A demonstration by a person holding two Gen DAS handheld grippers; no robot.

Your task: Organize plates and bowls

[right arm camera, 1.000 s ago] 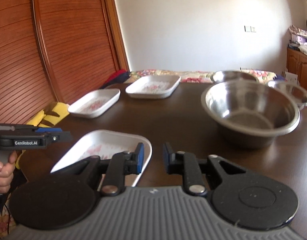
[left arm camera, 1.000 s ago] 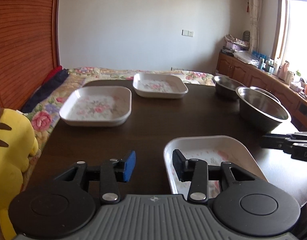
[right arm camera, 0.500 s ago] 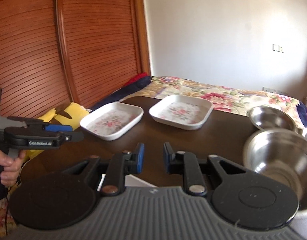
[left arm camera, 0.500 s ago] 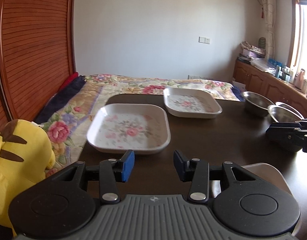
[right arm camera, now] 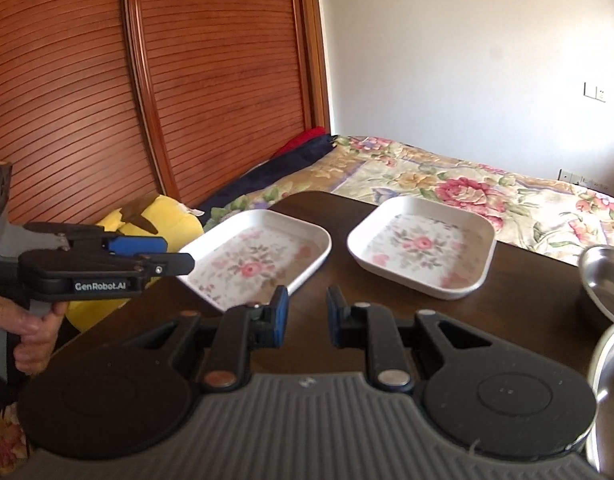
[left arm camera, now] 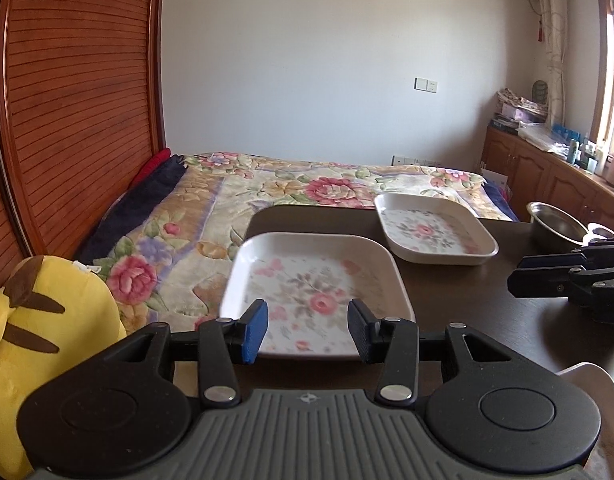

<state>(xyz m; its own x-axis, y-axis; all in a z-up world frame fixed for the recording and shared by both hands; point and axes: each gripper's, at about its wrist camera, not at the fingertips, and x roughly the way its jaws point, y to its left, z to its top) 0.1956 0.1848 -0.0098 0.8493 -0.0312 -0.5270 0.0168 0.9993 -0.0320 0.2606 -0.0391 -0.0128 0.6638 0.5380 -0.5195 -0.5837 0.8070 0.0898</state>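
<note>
White square plates with a pink flower print sit on the dark wooden bench point(left arm camera: 447, 300). In the left wrist view, the near plate point(left arm camera: 315, 280) lies just past the left gripper point(left arm camera: 307, 332), whose jaws are spread wide with nothing between them. The far plate point(left arm camera: 431, 232) sits beyond it to the right, apart from it, with a steel bowl point(left arm camera: 555, 224) further right. A yellow plush toy point(left arm camera: 39, 344) lies left of the bench, on the flowered bed cover point(left arm camera: 267, 188).

In the right wrist view, the right gripper point(right arm camera: 305, 316) is also released and empty above the bench point(right arm camera: 507, 308). Both plates lie ahead, the near plate point(right arm camera: 255, 260) at left and the far plate point(right arm camera: 423, 244) at right. A hand point(right arm camera: 31, 328) holds the left gripper point(right arm camera: 163, 256) at the left edge.
</note>
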